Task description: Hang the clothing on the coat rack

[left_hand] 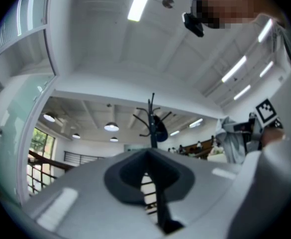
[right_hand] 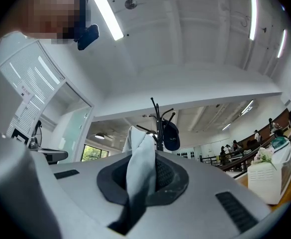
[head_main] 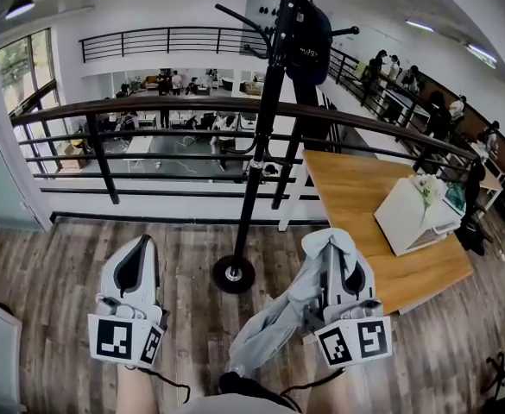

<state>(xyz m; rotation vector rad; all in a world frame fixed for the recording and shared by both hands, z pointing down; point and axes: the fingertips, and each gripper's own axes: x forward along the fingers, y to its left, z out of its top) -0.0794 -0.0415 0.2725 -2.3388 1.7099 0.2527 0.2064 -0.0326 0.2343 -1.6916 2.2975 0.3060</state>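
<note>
The right gripper (head_main: 330, 250) is clamped on a fold of the pale grey clothing (head_main: 269, 322), which droops from its jaws toward the floor (head_main: 45, 266). The coat rack (head_main: 261, 119) stands just ahead between the two grippers, its pole upright and its hooks high above. The left gripper (head_main: 140, 253) has its jaws drawn together on nothing. Only the head view shows the garment's hanging length, while the right gripper view shows the pinch itself and a dark cap (right_hand: 171, 136) already on one hook.
</note>
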